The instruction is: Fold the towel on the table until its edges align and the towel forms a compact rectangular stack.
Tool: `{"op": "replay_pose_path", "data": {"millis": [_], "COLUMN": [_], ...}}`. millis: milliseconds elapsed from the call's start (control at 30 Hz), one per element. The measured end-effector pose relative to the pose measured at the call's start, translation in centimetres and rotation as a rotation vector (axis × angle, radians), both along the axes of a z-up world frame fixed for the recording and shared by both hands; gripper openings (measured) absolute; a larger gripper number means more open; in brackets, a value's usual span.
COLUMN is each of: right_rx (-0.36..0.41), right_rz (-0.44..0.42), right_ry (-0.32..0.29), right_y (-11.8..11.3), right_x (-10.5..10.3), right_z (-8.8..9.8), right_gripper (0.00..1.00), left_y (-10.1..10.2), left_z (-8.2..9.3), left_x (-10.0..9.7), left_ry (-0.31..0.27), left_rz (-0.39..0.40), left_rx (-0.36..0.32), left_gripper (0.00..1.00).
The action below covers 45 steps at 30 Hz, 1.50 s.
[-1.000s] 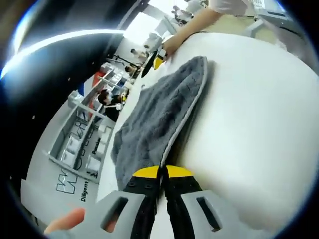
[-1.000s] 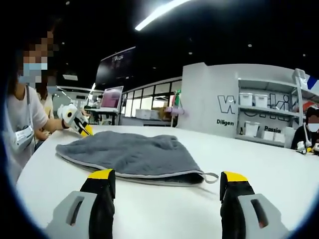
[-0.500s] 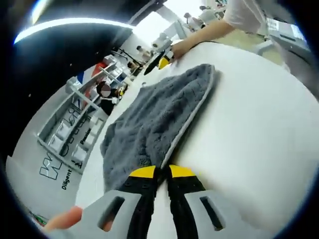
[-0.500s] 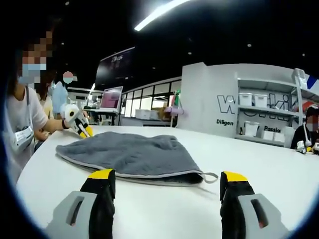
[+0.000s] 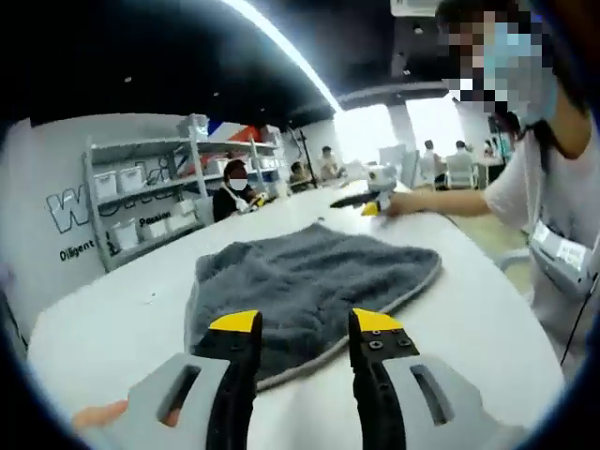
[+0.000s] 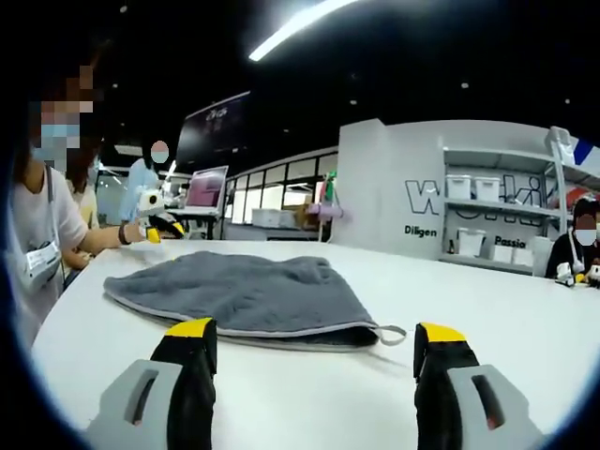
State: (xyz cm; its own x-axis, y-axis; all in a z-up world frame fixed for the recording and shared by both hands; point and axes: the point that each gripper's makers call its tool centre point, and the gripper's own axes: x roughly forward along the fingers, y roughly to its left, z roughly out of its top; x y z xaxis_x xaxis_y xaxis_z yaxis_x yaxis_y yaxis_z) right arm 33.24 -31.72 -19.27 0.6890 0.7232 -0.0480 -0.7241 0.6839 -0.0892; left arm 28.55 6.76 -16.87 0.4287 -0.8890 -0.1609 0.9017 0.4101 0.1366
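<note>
A: Towel [image 6: 246,297] status?
B: Folded, flat on table [image 6: 525,319]. Left gripper [image 5: 305,328] jaws parted just over towel's near edge, touching nothing. Right gripper [image 6: 314,339] jaws spread wide, short of towel's hanging loop [image 6: 392,333].

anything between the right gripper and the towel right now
Nothing. In the right gripper view, only bare white table lies between the open right gripper and the near hem of the grey towel, its hanging loop nearest the jaws.

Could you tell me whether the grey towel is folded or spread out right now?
Folded: the towel lies doubled on the table, two layers showing along its near edge.
</note>
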Motion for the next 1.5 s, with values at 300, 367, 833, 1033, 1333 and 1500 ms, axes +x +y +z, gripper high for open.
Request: {"op": "replay_pose_path", "data": {"millis": [300,367,833,1033,1333,1500], "right_rx": [0.005,0.006,0.015,0.011,0.005,0.008], "right_rz": [-0.014,-0.015,-0.018,-0.016,-0.013,-0.013], "right_ry": [0.002,0.002,0.009,0.012,0.016,0.017], "right_y": [-0.3,-0.3,-0.3,-0.1,-0.1,-0.1], "right_x": [0.2,0.2,0.2,0.0,0.0,0.0], "right_z": [0.1,0.1,0.0,-0.1,-0.2,-0.2], "right_gripper": [0.88,0.88,0.89,0.90,0.90,0.91], "left_y": [4.5,4.8,4.2,4.7,5.0,4.9], "left_z": [0.4,-0.3,-3.2,-3.6,-4.0,-4.2], "left_x": [2.9,3.1,2.2,2.6,2.8,2.7], "left_ry": [0.100,0.121,0.221,0.239,0.247,0.247], "left_rz": [0.067,0.069,0.005,0.021,0.034,0.036], "left_rx": [-0.157,-0.150,-0.086,-0.082,-0.084,-0.078], "left_gripper": [0.76,0.82,0.99,0.99,0.99,0.99]}}
